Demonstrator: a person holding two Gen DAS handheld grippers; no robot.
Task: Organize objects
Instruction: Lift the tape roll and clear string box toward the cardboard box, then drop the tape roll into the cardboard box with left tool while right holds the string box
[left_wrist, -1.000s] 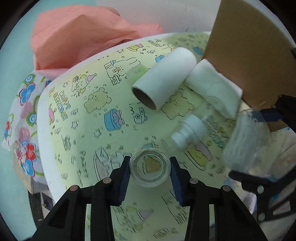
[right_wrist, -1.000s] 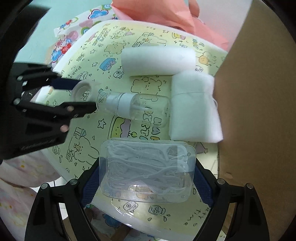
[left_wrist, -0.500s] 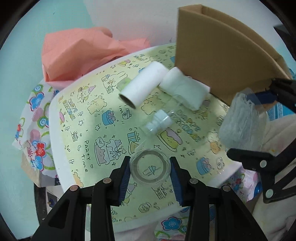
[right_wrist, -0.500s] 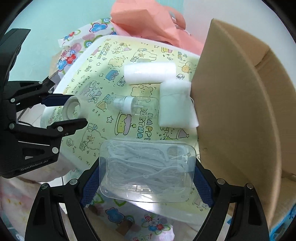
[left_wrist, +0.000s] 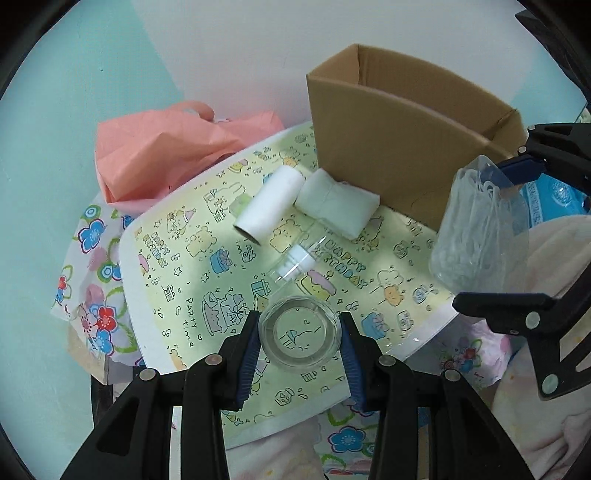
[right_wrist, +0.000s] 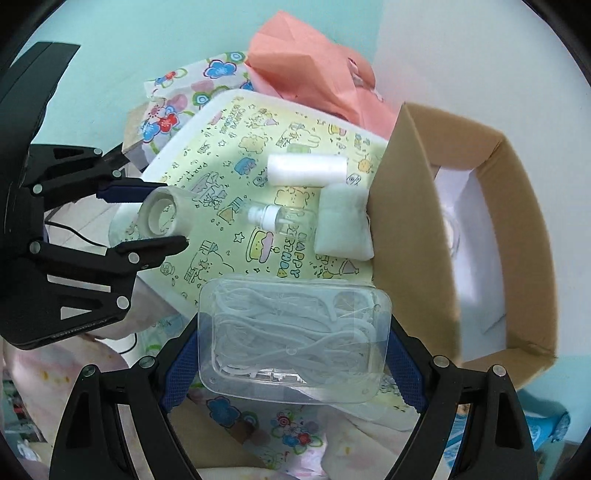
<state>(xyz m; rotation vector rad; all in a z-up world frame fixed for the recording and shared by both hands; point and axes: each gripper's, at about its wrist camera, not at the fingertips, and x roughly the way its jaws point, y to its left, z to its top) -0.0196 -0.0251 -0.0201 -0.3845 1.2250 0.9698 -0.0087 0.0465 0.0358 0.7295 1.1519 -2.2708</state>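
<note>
Between my left fingers (left_wrist: 300, 341) sits a small clear tape roll (left_wrist: 299, 338), clamped across its round outer wall with the hole facing the camera. It looks light and stiff, but the smooth film should be slippery, and a hard squeeze could push the ring out of round, so I judge a moderate grip across the full width is right. In the right wrist view the same roll shows held off the edge of the surface (right_wrist: 221, 122), with nothing under it.

My right fingers (right_wrist: 293, 349) are shut on the two short ends of a clear plastic case (right_wrist: 293, 339) full of white cord or floss picks; I cannot tell which. The case seems thin-walled and springy, light for its bulk. Its lid could pop if the walls bow, so the ends near the corners, where it is stiffest, look like the best hold. Glossy plastic against the blue pads may slide if tilted steeply.

Lying on the patterned surface are a white paper roll (right_wrist: 306, 170), a folded white cloth (right_wrist: 343, 225) resting against the cardboard box (right_wrist: 406, 229), and a small clear spray bottle (right_wrist: 280, 218) on its side. The bottle would roll easily. The box stands open just beside these things, and it is my guess for where both held things belong.
</note>
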